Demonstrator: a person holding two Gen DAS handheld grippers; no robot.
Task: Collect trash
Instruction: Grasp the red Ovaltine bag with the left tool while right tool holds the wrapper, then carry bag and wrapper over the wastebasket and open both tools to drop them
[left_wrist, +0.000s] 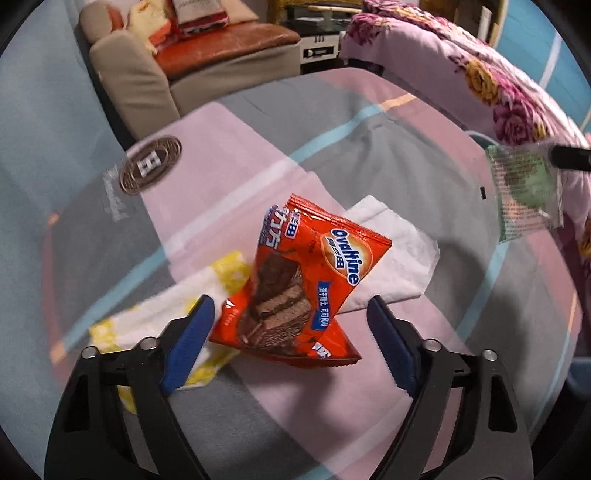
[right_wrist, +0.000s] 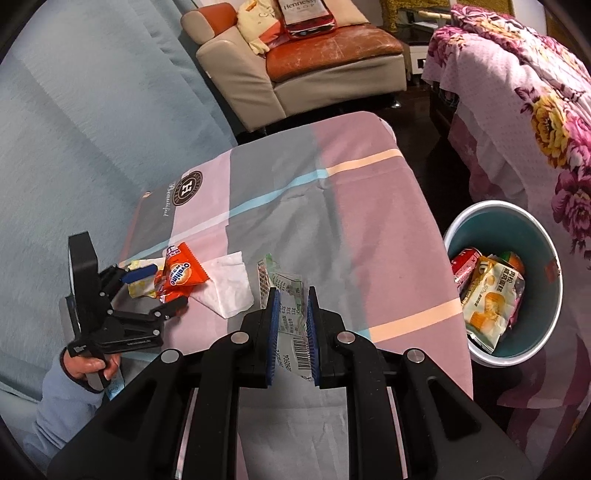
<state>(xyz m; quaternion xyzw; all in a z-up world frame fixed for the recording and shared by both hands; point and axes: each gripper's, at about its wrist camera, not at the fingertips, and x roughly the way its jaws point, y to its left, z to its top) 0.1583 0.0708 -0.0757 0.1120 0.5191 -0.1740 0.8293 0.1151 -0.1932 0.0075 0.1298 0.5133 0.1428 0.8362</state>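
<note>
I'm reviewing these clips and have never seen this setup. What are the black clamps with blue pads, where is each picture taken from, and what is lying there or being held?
No robot here: a person holds a hand-operated gripper in each hand, each with a fisheye camera looking along its two fingers.

In the left wrist view, the left gripper is open around an orange Ovaltine wrapper, which lies with a yellow-white wrapper and a white tissue on the striped cloth.

In the right wrist view, the right gripper is shut on a clear printed wrapper. The person's hand holds the other gripper at left. Beside the table, a teal bin already holds wrappers.
</note>
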